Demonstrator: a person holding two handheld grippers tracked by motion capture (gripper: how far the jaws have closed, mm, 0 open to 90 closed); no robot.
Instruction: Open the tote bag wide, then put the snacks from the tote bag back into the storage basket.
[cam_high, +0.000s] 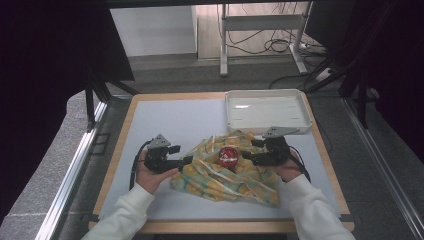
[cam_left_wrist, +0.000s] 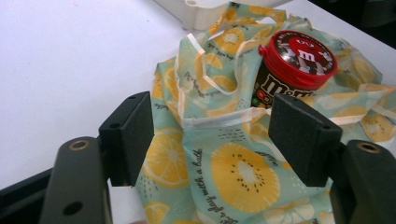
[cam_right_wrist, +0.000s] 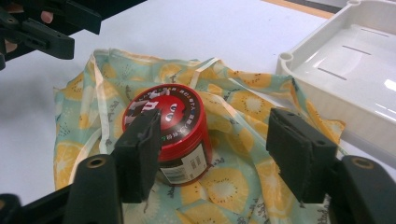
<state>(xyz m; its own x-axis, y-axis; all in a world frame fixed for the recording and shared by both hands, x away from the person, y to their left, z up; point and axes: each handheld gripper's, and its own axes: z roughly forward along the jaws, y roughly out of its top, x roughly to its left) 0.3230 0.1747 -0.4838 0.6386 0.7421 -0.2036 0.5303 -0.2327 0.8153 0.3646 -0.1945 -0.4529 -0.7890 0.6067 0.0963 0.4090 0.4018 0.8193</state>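
Right now both grippers sit at either side of a lemon-print cloth bag (cam_high: 227, 172) that lies crumpled on the white table (cam_high: 165, 120); the left gripper (cam_high: 186, 160) is at the bag's left edge and the right gripper (cam_high: 246, 156) at its right, each held in a hand in a white sleeve. Between them, in the middle of the bag, stands a red-lidded candy jar (cam_high: 228, 156) — upright, its lid (cam_left_wrist: 299, 57) facing up and its dark label showing in the left gripper view.

In the left gripper view the jaws stand wide apart with the bag's fabric (cam_left_wrist: 233, 172) lying between them; the pads do not press on it, so that claw is open and holds nothing. In the right gripper view the jaws are likewise spread; the jar (cam_right_wrist: 173, 135) sits just beyond the left jaw (whether it brushes the jar's side I cannot tell from this angle), and nothing is clamped.

A white tray (cam_high: 265, 95) rests at the far right of the table, just beside the bag's far edge — one corner of the fabric seems to touch its wall.
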